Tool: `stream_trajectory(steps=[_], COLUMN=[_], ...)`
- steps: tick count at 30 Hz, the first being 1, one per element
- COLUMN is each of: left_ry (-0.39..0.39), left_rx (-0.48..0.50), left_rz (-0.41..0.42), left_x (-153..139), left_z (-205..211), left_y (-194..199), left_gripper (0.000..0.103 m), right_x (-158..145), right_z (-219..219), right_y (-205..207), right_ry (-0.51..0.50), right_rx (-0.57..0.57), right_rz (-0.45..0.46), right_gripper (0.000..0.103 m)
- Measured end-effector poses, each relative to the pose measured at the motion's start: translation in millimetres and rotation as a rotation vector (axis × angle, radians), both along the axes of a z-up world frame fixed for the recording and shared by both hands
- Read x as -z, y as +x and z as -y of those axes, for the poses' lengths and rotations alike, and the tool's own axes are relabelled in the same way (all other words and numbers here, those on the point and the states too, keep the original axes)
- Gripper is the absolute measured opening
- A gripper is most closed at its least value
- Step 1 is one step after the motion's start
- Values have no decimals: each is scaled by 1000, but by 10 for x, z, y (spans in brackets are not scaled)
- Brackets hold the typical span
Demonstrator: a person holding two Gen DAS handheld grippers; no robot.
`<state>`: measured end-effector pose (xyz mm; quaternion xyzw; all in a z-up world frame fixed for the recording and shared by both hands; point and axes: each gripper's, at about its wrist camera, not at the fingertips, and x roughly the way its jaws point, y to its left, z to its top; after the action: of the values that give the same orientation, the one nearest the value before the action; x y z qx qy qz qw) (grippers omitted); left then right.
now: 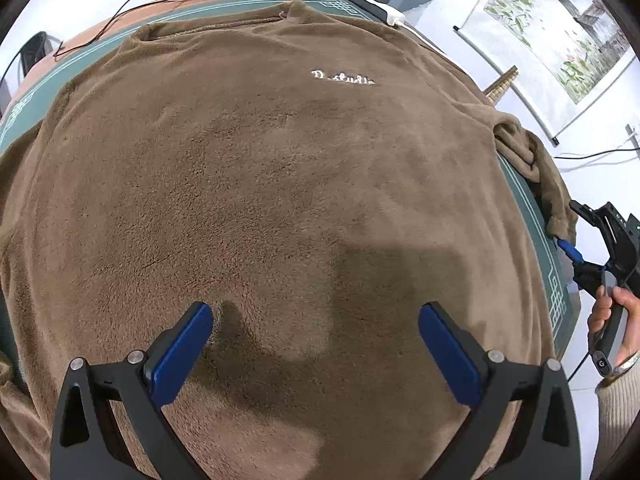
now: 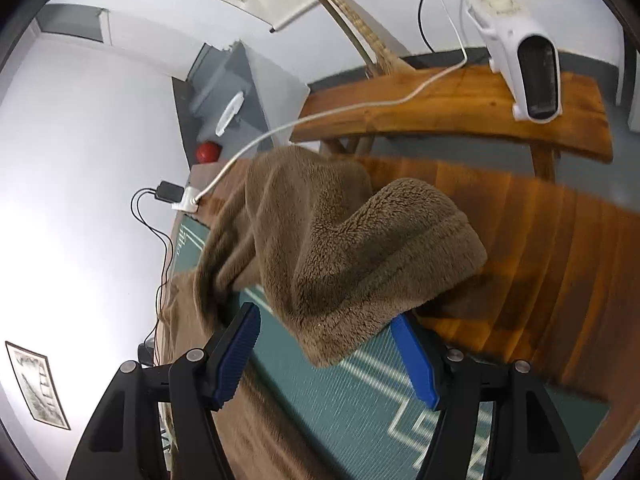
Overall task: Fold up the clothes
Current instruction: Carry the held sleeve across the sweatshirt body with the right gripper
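Observation:
A brown fleece sweatshirt (image 1: 260, 168) with white chest lettering (image 1: 343, 78) lies flat across the green table mat (image 1: 536, 216). My left gripper (image 1: 316, 340) is open and empty, just above the lower body of the garment. The right sleeve (image 1: 540, 168) hangs over the table's right edge. In the right wrist view the sleeve's cuff (image 2: 360, 264) drapes between the blue pads of my right gripper (image 2: 328, 348), which is open and level with the cuff end. The right gripper also shows in the left wrist view (image 1: 576, 248), at the sleeve end.
A white power strip (image 1: 368, 0) with plugs and black cables lies at the table's far edge. A wooden bench (image 2: 460, 104) with a white heater (image 2: 524, 60) stands beyond the table's right side. A scroll painting (image 1: 560, 28) hangs on the wall.

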<state>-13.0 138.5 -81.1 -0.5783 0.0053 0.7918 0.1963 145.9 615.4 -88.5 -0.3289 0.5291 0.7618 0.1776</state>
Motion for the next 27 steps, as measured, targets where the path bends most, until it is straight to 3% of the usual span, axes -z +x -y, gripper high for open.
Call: stream_trajectory(steps=[7, 11, 16, 18, 20, 27], left_ry=[-34, -55, -81, -87, -90, -66], left_rx=[-76, -92, -65, -54, -58, -166], left_rz=[-3, 4, 6, 0, -8, -18], left_x=[-56, -54, -45, -65, -88, -158], left_z=[-52, -233, -557, -677, -739, -669], left_y=[60, 117, 207, 245, 259, 269], left_gripper=[103, 103, 103, 103, 103, 103], right_x=[140, 128, 83, 52, -83, -975], right_z=[-280, -377, -426, -436, -451, -395], right_y=[-62, -175, -378, -412, -461, -742], right_ry=[-41, 17, 125, 169, 237, 487], right_rx=[8, -62, -175, -206, -234, -299], right_rz=[-20, 32, 112, 118, 96, -82], right_gripper=[65, 46, 33, 19, 12, 12])
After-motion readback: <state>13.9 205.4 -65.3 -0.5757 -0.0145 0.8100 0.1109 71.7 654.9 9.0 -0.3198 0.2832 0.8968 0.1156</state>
